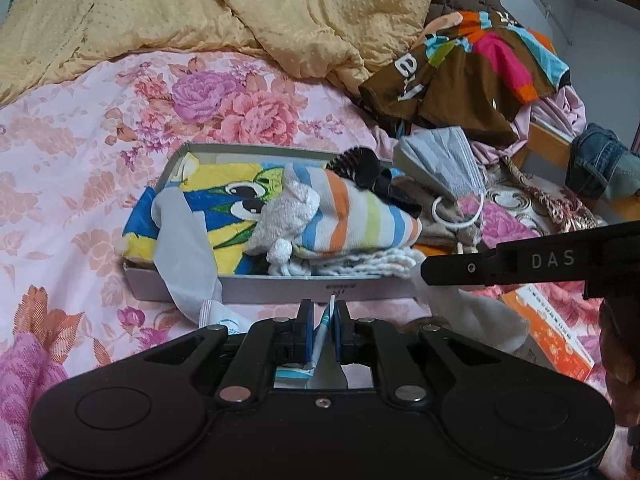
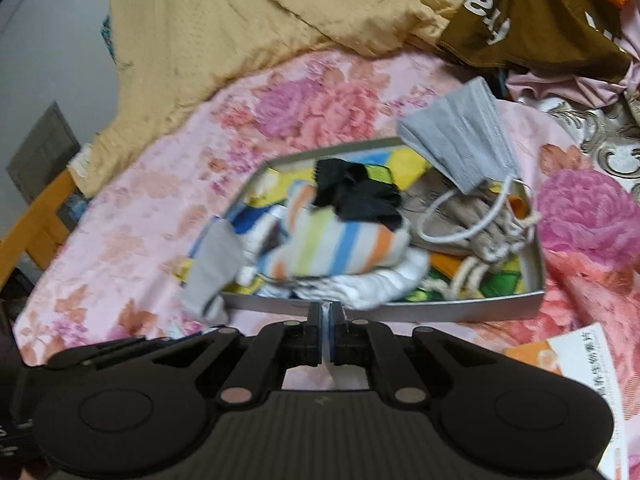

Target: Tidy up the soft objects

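A shallow grey box [image 1: 280,282] [image 2: 440,306] lies on the floral bed sheet, filled with soft things. Among them are a striped sock [image 1: 352,216] [image 2: 332,244], a cartoon towel [image 1: 224,196], a white knitted piece [image 1: 288,212] and a black item [image 2: 356,192]. A grey face mask [image 1: 440,160] [image 2: 460,140] rests on its far right corner. A grey sock [image 1: 188,256] [image 2: 212,272] hangs over the front left edge. My left gripper [image 1: 325,320] is shut on a thin white and teal wrapper [image 1: 296,372] just before the box. My right gripper [image 2: 327,320] [image 1: 424,270] is shut on a white cloth [image 1: 476,316] [image 2: 342,376].
A yellow quilt [image 1: 200,8] is bunched along the back of the bed. A brown multicoloured garment [image 1: 472,68] and jeans [image 1: 600,164] lie at the right. An orange and white carton [image 1: 552,332] [image 2: 580,360] sits on the sheet by the box's front right.
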The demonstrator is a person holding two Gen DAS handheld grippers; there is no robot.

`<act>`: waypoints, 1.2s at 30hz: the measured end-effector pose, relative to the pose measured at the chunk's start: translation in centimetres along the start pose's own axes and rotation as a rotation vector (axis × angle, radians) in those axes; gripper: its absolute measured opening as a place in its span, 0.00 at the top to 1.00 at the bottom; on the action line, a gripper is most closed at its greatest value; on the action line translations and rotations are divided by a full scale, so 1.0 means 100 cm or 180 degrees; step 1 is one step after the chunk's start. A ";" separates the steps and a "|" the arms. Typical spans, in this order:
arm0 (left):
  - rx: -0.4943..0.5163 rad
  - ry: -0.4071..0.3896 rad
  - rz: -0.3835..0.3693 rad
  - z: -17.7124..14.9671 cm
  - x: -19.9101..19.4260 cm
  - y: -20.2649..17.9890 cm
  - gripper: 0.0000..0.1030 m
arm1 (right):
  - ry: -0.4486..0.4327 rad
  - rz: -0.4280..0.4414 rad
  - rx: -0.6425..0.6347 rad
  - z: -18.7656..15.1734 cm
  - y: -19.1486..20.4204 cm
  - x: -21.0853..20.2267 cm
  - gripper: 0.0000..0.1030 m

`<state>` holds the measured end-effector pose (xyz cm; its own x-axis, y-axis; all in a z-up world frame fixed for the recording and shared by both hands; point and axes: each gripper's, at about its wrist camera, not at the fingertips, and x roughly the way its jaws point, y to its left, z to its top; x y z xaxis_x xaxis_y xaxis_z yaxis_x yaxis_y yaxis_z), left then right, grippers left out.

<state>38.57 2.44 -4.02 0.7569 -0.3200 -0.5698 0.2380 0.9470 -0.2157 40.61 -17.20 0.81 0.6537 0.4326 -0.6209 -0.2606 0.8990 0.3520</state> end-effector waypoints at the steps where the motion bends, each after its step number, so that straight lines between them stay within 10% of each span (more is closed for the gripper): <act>1: -0.0009 -0.0024 0.0001 0.002 -0.001 0.000 0.90 | -0.0033 0.0046 -0.0011 0.001 0.002 -0.001 0.97; 19: -0.0344 -0.0633 0.0111 0.071 -0.020 0.028 0.90 | -0.0895 0.0672 -0.0291 0.068 0.036 0.000 0.97; 36: -0.0451 -0.0624 0.0326 0.105 0.051 0.042 0.90 | -0.1034 0.0287 0.0257 0.108 -0.019 0.049 0.97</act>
<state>49.80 5.05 0.47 0.8795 -0.1981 -0.4328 0.0769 0.9565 -0.2815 51.93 -17.56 4.66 0.8260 0.4540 -0.3341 -0.2789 0.8443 0.4576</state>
